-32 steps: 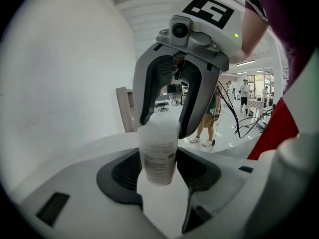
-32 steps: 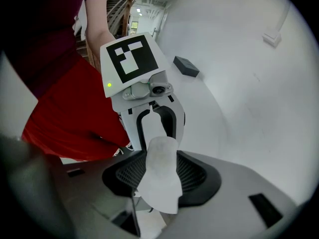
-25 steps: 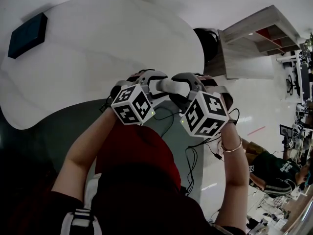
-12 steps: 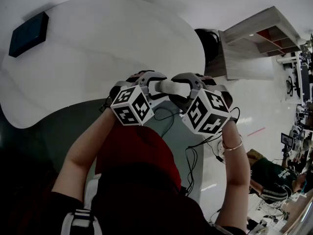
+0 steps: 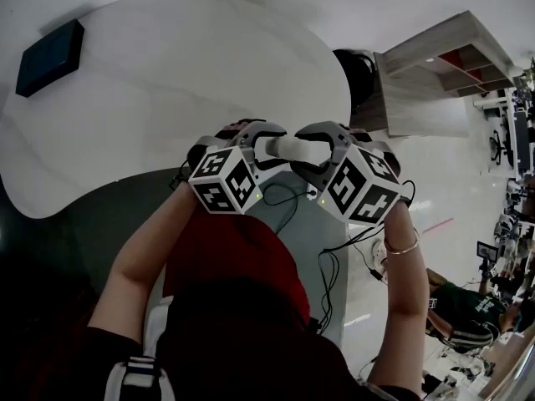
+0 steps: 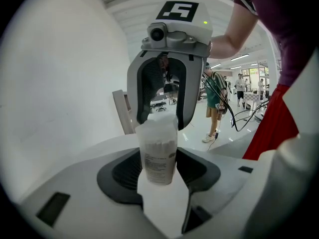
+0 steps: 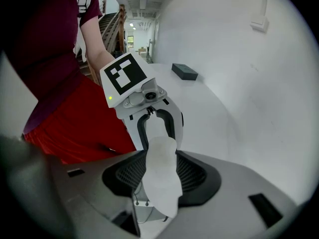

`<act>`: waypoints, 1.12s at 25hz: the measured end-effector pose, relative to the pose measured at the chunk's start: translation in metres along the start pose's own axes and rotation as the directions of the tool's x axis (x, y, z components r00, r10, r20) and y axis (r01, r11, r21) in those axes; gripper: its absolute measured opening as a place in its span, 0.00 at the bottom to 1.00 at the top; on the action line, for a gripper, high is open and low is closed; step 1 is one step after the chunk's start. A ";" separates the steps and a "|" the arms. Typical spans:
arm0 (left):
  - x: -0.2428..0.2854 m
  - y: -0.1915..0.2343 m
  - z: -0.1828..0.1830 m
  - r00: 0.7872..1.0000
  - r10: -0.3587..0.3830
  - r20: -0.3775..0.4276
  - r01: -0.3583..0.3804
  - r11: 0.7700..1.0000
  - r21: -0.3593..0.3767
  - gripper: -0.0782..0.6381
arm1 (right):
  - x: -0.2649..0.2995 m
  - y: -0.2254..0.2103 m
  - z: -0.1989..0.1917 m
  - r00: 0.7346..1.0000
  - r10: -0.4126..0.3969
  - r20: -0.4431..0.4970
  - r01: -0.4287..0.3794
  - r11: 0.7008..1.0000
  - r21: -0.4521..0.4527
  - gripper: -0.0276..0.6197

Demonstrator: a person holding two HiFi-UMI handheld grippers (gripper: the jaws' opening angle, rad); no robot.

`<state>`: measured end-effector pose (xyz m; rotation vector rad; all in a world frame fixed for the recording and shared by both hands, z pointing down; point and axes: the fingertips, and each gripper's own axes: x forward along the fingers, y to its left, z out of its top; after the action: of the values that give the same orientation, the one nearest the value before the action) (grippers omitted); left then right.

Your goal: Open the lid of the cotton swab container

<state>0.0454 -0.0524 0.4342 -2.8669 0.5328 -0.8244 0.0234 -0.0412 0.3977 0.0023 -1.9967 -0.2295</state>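
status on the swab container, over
Left gripper shut on cotton swab container body. Right gripper shut on its lid end. Lid looks still on. Held in air, nothing blocking.

Even white light fills the room, and ceiling strips (image 6: pixel 239 58) glow in the left gripper view. In the head view the desk (image 5: pixel 167 82) washes out pale while the lower part sinks into dark shadow. All views bow strongly at the edges, and both gripper views have black corners. The cotton swab container (image 7: pixel 160 176) looks soft and overexposed in the right gripper view, sharper in the left.
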 end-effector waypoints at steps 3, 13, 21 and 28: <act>0.000 0.002 -0.001 1.000 0.006 0.009 -0.006 1.000 -0.028 0.44 | 0.000 -0.002 0.000 0.999 -0.035 0.001 0.035 0.999 -0.012 0.34; 0.000 0.008 -0.008 1.000 0.028 -0.006 -0.028 0.995 -0.095 0.44 | -0.013 -0.018 0.002 0.988 -0.148 0.048 0.147 0.989 0.010 0.34; 0.000 0.010 -0.010 1.000 0.025 -0.002 -0.025 0.992 -0.125 0.44 | -0.018 -0.029 0.001 0.973 -0.211 0.091 0.205 0.976 0.071 0.34; 0.002 0.007 -0.010 1.000 0.006 0.000 -0.006 0.993 -0.121 0.43 | -0.023 -0.044 0.000 0.958 -0.268 0.099 0.257 0.960 0.110 0.34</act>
<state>0.0396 -0.0596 0.4418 -2.9735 0.6112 -0.8174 0.0285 -0.0817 0.3702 0.3250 -2.1169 -0.3087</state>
